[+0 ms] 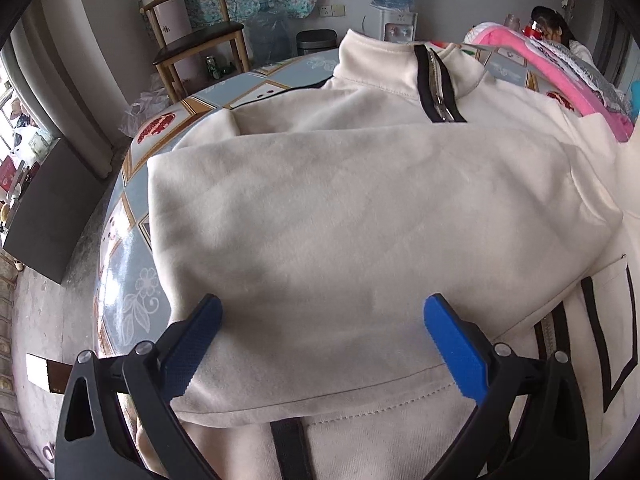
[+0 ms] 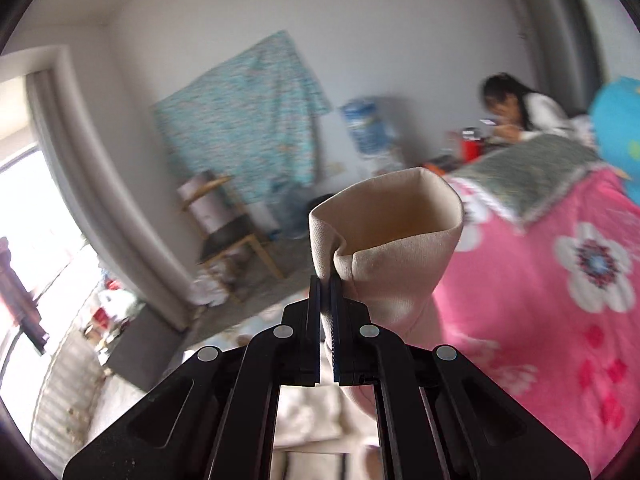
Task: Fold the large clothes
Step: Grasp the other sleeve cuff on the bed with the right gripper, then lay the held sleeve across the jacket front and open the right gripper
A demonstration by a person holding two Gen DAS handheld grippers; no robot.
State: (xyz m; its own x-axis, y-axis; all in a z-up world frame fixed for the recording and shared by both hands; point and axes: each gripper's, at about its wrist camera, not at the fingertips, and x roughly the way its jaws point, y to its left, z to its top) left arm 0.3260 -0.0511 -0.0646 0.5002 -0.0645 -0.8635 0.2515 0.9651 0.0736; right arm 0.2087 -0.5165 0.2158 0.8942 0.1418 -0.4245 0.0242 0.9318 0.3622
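A cream zip-up jacket [image 1: 360, 208] with black trim lies spread on the table, collar at the far side, one sleeve folded across its chest. My left gripper [image 1: 320, 320] is open just above the folded sleeve, its blue pads [image 1: 452, 344] spread wide on either side of the cloth. In the right wrist view my right gripper [image 2: 326, 280] is shut on the cuff end of the other cream sleeve [image 2: 392, 240] and holds it raised in the air, the cuff opening facing the camera.
The table [image 1: 132, 280] has a glossy blue patterned cover, its left edge curving close by. A pink floral quilt [image 2: 540, 300] lies at right. A wooden chair [image 1: 192, 32], a water dispenser [image 1: 394, 4] and a seated person [image 2: 516, 104] are behind.
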